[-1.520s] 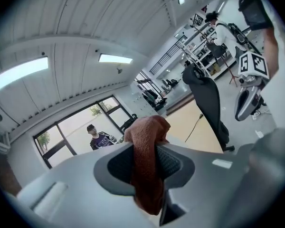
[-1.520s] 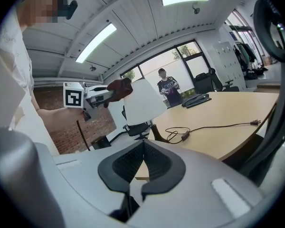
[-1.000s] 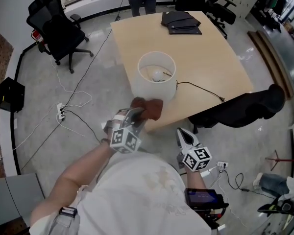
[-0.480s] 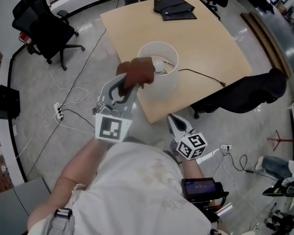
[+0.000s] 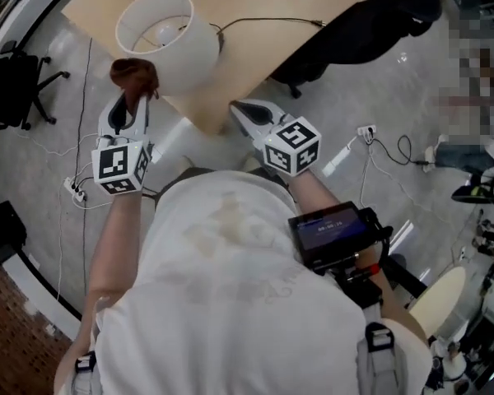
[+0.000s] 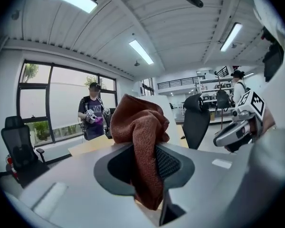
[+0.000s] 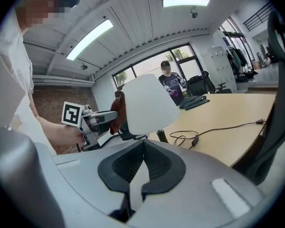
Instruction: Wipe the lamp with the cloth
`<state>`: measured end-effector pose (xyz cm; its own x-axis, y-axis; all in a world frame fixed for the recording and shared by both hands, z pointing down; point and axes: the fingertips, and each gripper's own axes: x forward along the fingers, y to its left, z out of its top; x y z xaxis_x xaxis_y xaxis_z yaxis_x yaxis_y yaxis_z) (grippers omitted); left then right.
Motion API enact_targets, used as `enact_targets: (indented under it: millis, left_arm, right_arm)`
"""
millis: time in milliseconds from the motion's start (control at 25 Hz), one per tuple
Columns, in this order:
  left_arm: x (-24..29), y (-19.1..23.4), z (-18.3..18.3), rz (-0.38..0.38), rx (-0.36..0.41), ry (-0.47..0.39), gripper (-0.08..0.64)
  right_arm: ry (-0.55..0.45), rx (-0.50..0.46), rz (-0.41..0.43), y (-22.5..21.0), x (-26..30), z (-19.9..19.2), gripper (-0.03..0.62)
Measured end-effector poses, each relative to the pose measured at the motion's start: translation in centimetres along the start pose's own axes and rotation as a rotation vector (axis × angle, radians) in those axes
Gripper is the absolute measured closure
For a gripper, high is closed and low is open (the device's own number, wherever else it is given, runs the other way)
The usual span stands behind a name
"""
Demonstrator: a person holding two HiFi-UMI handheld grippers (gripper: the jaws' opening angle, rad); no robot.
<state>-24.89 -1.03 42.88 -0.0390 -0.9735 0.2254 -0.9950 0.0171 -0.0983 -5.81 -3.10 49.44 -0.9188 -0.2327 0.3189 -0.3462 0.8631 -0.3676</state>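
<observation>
The lamp (image 5: 160, 35) is seen standing on the pale wooden table (image 5: 255, 52), close to its near corner. Its white shade is open at the top, with the bulb visible inside. A dark cable (image 5: 267, 21) is trailed from it across the tabletop.

The cloth (image 5: 133, 74), rust-brown and bunched, is held up at the shade's left outer wall. Whether it is touching the wall or just beside it cannot be told.

And there it is in the left gripper view: the cloth is pinched between the jaws of the left gripper (image 5: 133, 99). The pads are pressed into the fabric, with a fold hung below them and a thick wad stood above.

The right gripper (image 5: 240, 109) is held off from the lamp and pointed towards the table's corner. Its jaws are closed together at the tips, with nothing caught between them. In its own view the shade is seen ahead.

A black office chair (image 5: 354, 31) is parked at the table's right edge. A person (image 7: 168, 82) is seen standing beyond the table, by the windows.
</observation>
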Motion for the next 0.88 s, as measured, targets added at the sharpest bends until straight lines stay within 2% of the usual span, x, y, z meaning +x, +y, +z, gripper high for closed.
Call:
enact_targets:
  millis: [160,280,360,440,520,640,760,880]
  left_arm:
    - [-0.1,-2.0,-2.2,-0.029,0.053,0.025,0.456]
    - [-0.5,-2.4,-3.6,-0.053,0.055,0.079,0.456]
    - [-1.2,-2.2,-3.5,-0.057,0.04,0.073,0.456]
    - [-2.9,-2.1,-0.8,-0.079,-0.01,-0.009,0.459]
    - [-4.0,-1.5,4.0,-0.119,-0.022,-0.109,0.462]
    - [-3.6,-0.3,10.7,-0.22,0.074,-0.177,0.463]
    - [-1.5,0.6,14.7,-0.294,0.172,-0.15,0.463]
    - [1.2,0.0,16.7,-0.386,0.301,-0.051,0.465]
  right_arm:
    - [0.001,0.011,-0.004,0.1,-0.8,0.0,0.58]
    - [-0.02,0.015,-0.009,0.4,-0.7,0.8,0.58]
    - [-0.019,0.013,-0.007,0.3,-0.3,0.6,0.58]
    - [-0.01,0.012,-0.009,0.1,-0.5,0.0,0.58]
    - [-0.017,0.018,-0.015,-0.5,-0.5,-0.1,0.58]
    - [-0.037,0.025,-0.018,-1.0,0.2,0.4,0.58]
    - [-0.052,0.021,-0.005,-0.9,0.8,0.8,0.58]
    - [-0.059,0.018,-0.005,-0.9,0.4,0.9,0.58]
